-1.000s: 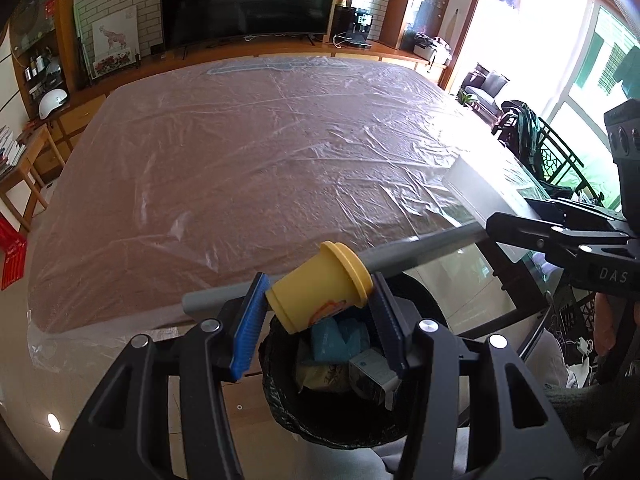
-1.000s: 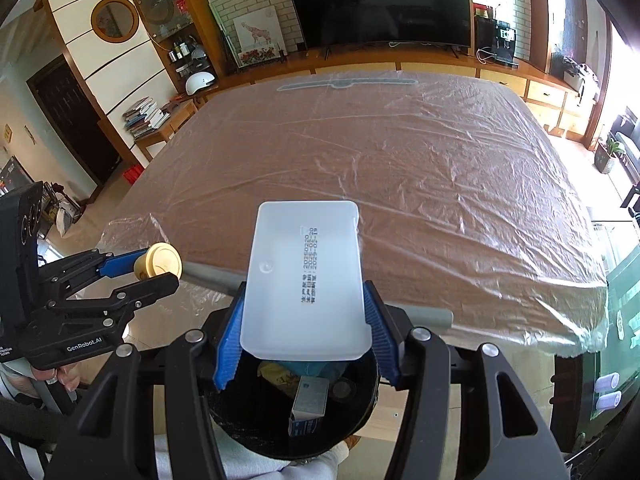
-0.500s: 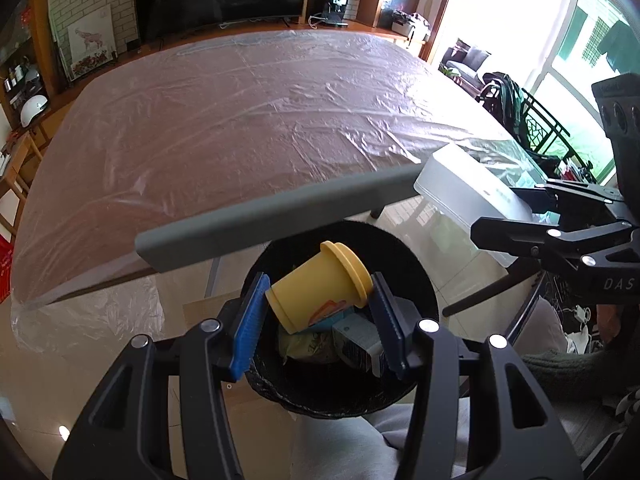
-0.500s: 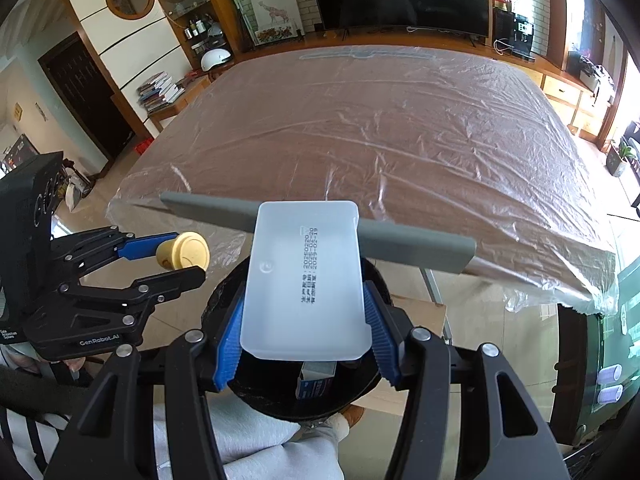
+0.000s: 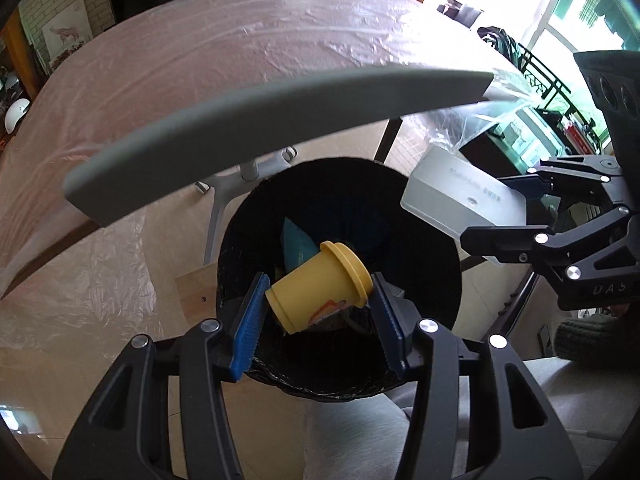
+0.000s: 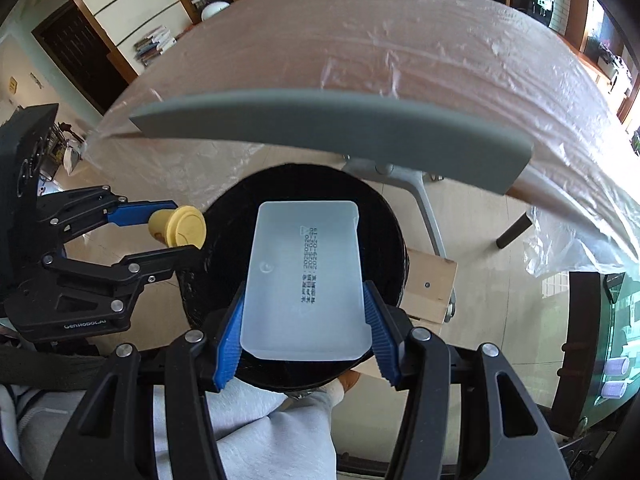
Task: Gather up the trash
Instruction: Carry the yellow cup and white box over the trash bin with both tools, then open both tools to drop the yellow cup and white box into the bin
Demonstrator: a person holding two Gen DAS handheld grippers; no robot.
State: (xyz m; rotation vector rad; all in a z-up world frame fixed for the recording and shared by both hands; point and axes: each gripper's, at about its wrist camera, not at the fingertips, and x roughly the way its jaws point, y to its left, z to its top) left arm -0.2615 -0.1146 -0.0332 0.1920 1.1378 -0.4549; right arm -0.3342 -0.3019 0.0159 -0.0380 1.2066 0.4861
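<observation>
My left gripper (image 5: 318,304) is shut on a yellow plastic cup (image 5: 316,288) lying sideways, held over the mouth of a black-lined trash bin (image 5: 420,232) on the floor. The bin holds other trash, such as a blue packet (image 5: 296,246). My right gripper (image 6: 304,320) is shut on a translucent white plastic box (image 6: 304,280), held flat over the same bin (image 6: 384,216). The box also shows in the left wrist view (image 5: 460,200), at the bin's right rim. The left gripper with the cup (image 6: 178,226) shows in the right wrist view at the bin's left rim.
A grey chair backrest (image 5: 260,120) spans above the bin, with its metal leg (image 5: 218,216) behind. The big table under clear plastic sheet (image 5: 200,40) lies beyond. A wooden board (image 6: 430,284) lies on the floor by the bin. My lap (image 6: 256,432) is just below.
Both grippers have drawn back from the table edge and tipped downward, so the cup and the box now hang over the bin's mouth. Neither grip has changed.
</observation>
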